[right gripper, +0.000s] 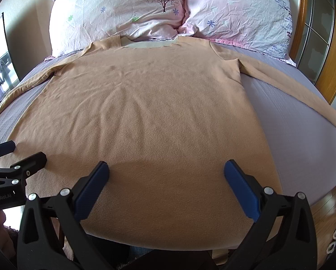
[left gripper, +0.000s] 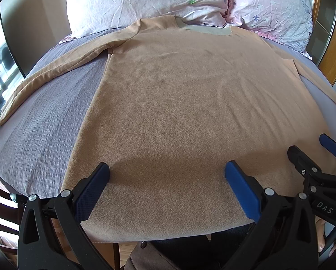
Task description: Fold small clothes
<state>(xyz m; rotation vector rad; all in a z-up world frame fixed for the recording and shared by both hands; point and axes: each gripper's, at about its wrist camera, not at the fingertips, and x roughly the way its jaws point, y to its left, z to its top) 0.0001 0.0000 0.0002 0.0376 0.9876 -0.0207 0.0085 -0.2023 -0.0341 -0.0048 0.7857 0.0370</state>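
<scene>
A tan long-sleeved fleece shirt (left gripper: 179, 103) lies flat on the bed, collar toward the pillows, both sleeves spread outward. It also shows in the right wrist view (right gripper: 150, 112). My left gripper (left gripper: 166, 173) is open and empty, hovering over the shirt's bottom hem on the left part. My right gripper (right gripper: 166, 173) is open and empty over the hem on the right part. The right gripper also shows at the right edge of the left wrist view (left gripper: 312, 155). The left gripper shows at the left edge of the right wrist view (right gripper: 19, 153).
The bed has a grey-purple textured cover (left gripper: 39, 123). Two pink floral pillows (right gripper: 123, 9) (right gripper: 240, 13) lie at the head. A wooden headboard (right gripper: 323, 67) stands at the right. The shirt's left sleeve (left gripper: 44, 74) reaches the bed's left edge.
</scene>
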